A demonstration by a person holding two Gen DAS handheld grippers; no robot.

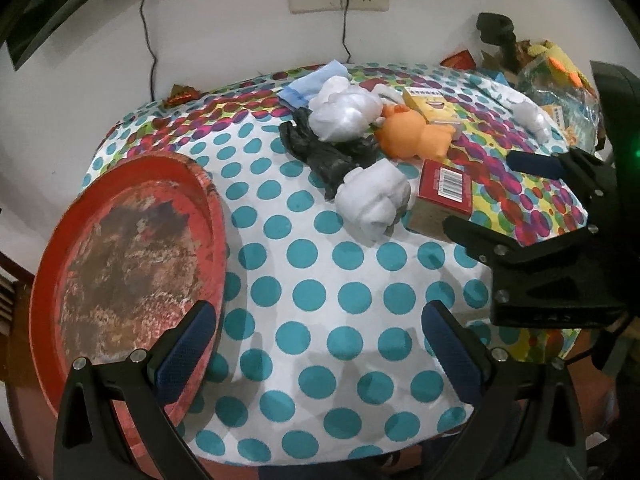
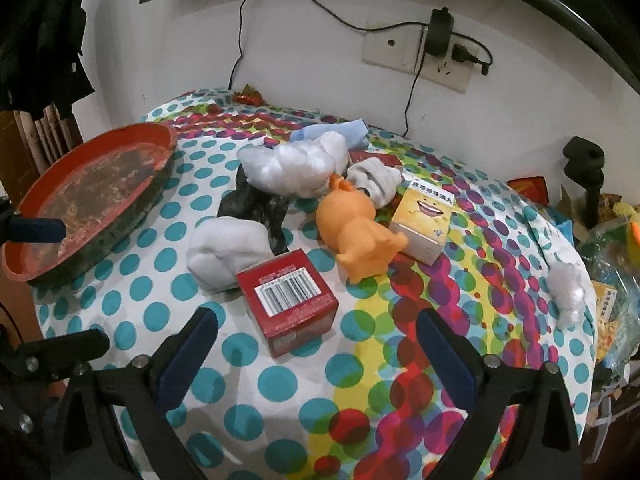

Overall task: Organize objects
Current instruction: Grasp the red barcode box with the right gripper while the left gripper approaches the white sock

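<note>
Left wrist view: worn round red tray point(image 1: 132, 264) bare, nothing sorted yet; red barcode box point(image 1: 442, 196), orange rubber toy point(image 1: 412, 134), yellow carton point(image 1: 430, 105), white and black crumpled bags all well right of tray on dotted tablecloth point(image 1: 320, 280). Left gripper point(image 1: 316, 344) and right gripper point(image 2: 316, 344) both spread wide, empty. Right wrist view alone: carton's smiling face, wall beyond tray.

Looks like somebody's home: a spotted tablecloth point(image 2: 280, 400) strewn with household clutter, a wall socket point(image 2: 448, 68) with chargers plugged in.
</note>
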